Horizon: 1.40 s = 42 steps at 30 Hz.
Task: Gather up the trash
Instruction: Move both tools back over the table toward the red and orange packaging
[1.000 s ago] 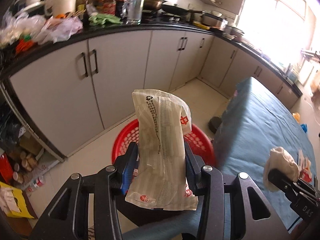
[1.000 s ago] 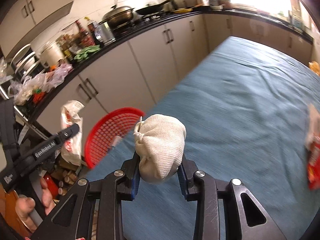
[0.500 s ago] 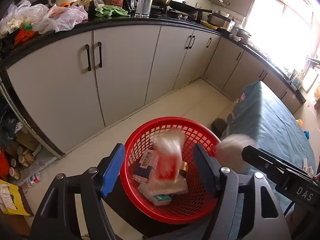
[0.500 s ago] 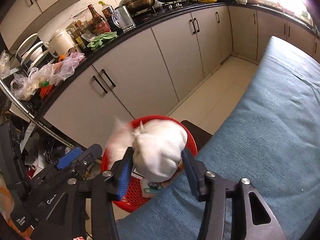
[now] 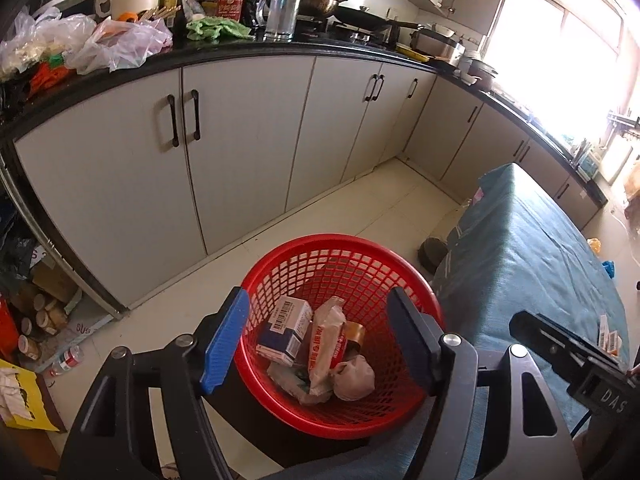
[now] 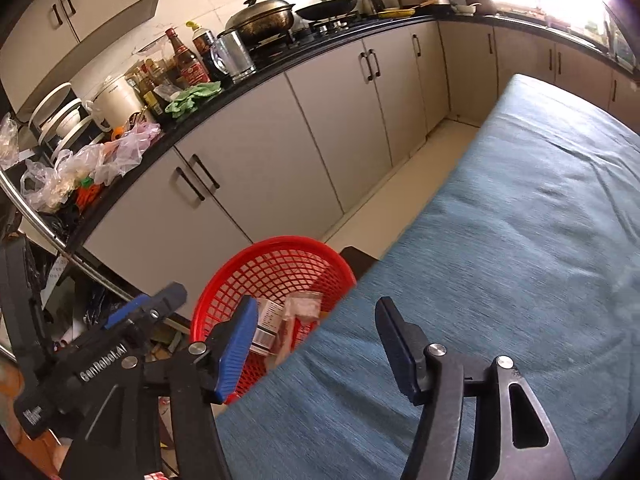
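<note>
A red mesh basket (image 5: 280,264) stands on a dark stool beside the blue-covered table; it also shows in the right wrist view (image 6: 240,280). In it lie a striped food wrapper (image 5: 326,340), a white cloth ball (image 5: 354,374), a small box (image 5: 284,328) and a tin. My left gripper (image 5: 320,334) is open and empty right above the basket. My right gripper (image 6: 316,340) is open and empty over the table's near corner, next to the basket. More small packets (image 5: 610,334) lie on the table at the far right.
The blue table (image 6: 500,240) fills the right. Grey cabinets (image 5: 240,140) under a cluttered black counter run behind the basket. Bottles, jars and a yellow bag (image 5: 24,400) lie on the floor at left. A dark round thing (image 5: 432,250) sits on the floor by the table.
Both grippers opened over the basket. The wrapper dropped from the left one and the cloth ball from the right one; both now lie in the basket. The right gripper drew back over the table.
</note>
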Each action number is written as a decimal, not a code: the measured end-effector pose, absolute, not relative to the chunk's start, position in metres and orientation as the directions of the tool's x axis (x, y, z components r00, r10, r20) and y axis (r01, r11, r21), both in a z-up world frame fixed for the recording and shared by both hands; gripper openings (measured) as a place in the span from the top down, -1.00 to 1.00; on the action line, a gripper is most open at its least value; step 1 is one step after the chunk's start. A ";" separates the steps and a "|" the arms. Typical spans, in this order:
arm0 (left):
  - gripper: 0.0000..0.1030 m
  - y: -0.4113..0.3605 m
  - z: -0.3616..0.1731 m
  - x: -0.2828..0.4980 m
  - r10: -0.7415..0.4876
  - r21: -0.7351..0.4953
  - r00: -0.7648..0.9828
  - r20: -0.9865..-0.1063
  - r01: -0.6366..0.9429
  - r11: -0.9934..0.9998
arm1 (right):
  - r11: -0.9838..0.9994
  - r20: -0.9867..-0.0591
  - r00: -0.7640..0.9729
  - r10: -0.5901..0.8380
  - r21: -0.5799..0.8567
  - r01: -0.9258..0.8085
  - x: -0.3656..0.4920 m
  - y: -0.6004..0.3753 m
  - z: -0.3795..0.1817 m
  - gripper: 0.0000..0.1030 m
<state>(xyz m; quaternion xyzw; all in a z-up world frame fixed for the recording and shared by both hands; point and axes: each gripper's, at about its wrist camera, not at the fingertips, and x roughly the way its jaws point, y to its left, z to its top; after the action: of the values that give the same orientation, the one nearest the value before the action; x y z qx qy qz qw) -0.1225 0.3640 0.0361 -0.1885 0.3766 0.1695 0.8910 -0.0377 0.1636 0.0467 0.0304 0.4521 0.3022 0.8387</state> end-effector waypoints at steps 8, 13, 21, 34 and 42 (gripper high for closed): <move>-0.39 0.332 0.055 -0.130 0.157 -0.182 0.686 -0.710 -0.394 0.901 | 0.847 -0.736 0.451 0.505 0.320 -0.426 -0.053 0.116 0.050 -0.32; -0.43 0.306 0.069 -0.136 0.147 -0.166 0.706 -0.693 -0.355 0.920 | 0.865 -0.731 0.477 0.488 0.329 -0.380 -0.065 0.079 0.050 -0.33; -0.47 0.256 0.083 -0.142 0.125 -0.120 0.729 -0.673 -0.274 0.954 | 0.893 -0.714 0.536 0.450 0.348 -0.286 -0.086 0.007 0.054 -0.39; -0.48 0.176 0.077 -0.129 0.042 -0.065 0.715 -0.698 -0.122 0.990 | 0.950 -0.701 0.668 0.250 0.309 -0.031 -0.127 -0.152 0.063 -0.46; -0.48 0.142 0.068 -0.123 -0.015 -0.056 0.688 -0.726 -0.038 0.998 | 0.924 -0.691 0.698 0.188 0.366 0.114 -0.097 -0.222 0.060 -0.46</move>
<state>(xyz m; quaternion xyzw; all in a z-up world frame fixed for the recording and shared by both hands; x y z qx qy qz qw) -0.1226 0.1421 0.0676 -0.0333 0.3951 0.0062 0.9180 -0.0966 -0.2215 0.0597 0.1944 0.3882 0.0206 0.9006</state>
